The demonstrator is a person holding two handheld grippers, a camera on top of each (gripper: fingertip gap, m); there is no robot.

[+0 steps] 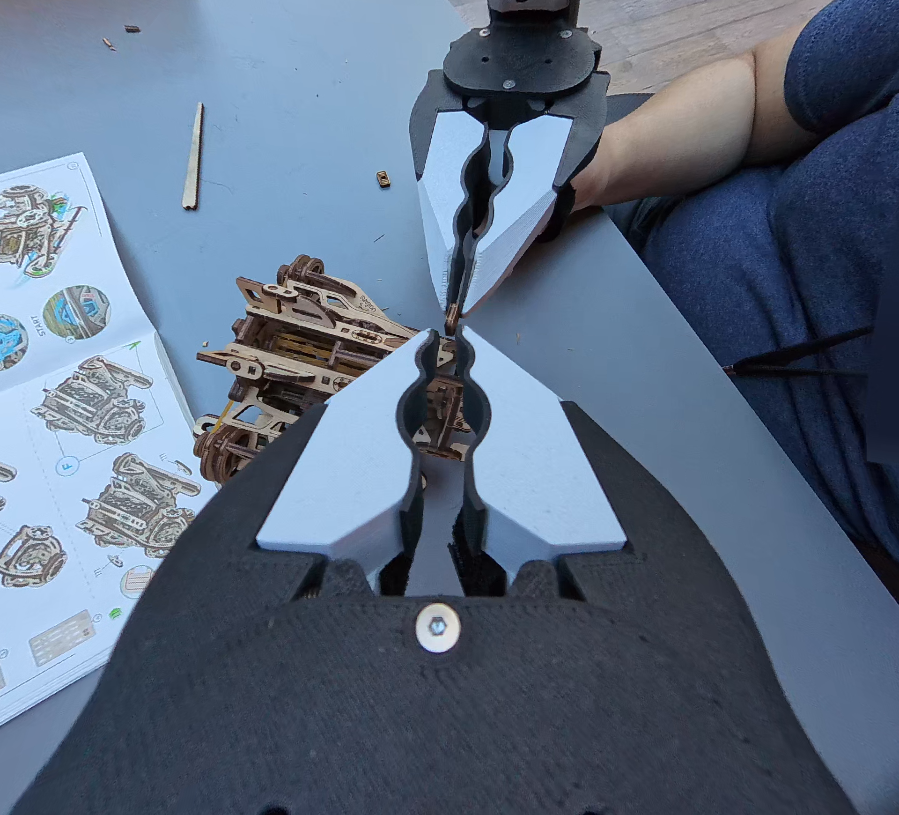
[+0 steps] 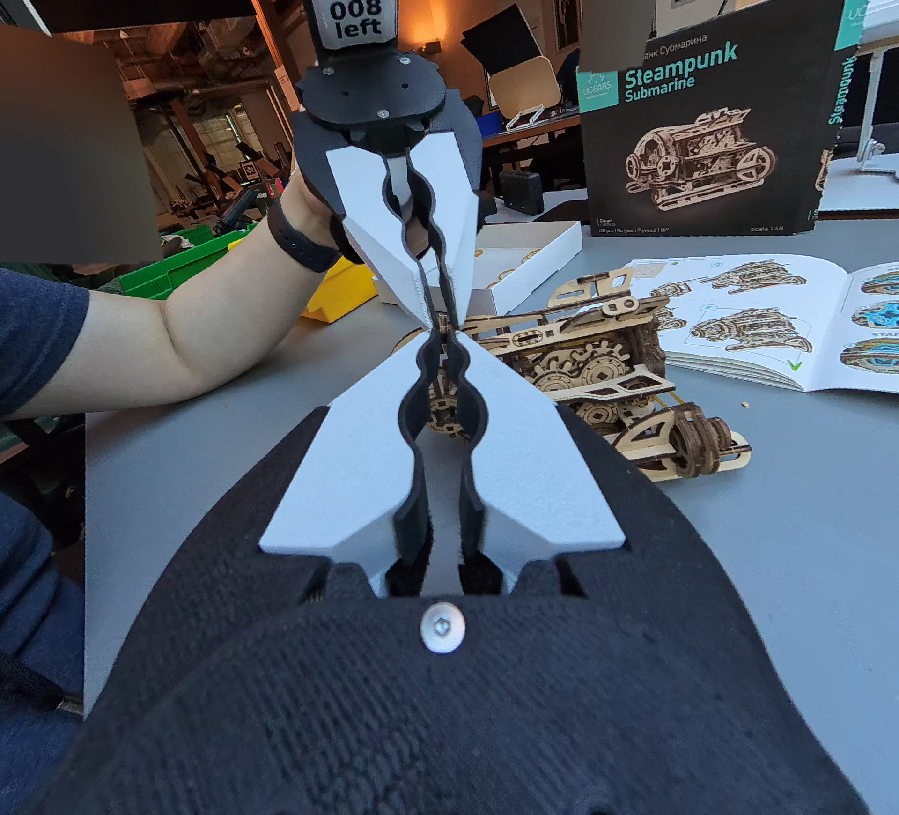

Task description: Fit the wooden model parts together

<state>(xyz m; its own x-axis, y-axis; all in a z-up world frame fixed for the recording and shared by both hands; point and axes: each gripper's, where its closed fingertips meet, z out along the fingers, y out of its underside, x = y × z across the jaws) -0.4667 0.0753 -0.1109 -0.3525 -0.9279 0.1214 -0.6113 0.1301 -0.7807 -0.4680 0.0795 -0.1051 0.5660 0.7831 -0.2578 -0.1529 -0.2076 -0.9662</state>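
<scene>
The wooden model [image 1: 311,353], a part-built vehicle with gears, lies on its side on the grey table [image 1: 292,61]; it also shows in the right wrist view [image 2: 588,368]. My right gripper [image 1: 453,312] comes down from above and is shut on a small brown wooden part [image 1: 451,320] that sticks out of its tips. My left gripper [image 1: 445,333] meets it tip to tip, its jaws closed down to a narrow gap on the other end of that part. Both hang just above the model's near end. In the right wrist view the two grippers meet the same way, right [image 2: 443,336] below, left [image 2: 441,323] above.
An open instruction booklet [image 1: 73,402] lies left of the model and also shows in the right wrist view [image 2: 754,319]. A thin wooden stick [image 1: 193,159] and a tiny loose piece [image 1: 383,179] lie on the table. The kit's box [image 2: 705,134], a white tray [image 2: 530,251] and coloured bins [image 2: 340,293] stand behind. A person's forearm [image 2: 194,329] rests at the table edge. My two grippers' fingertips are within a few centimetres of each other.
</scene>
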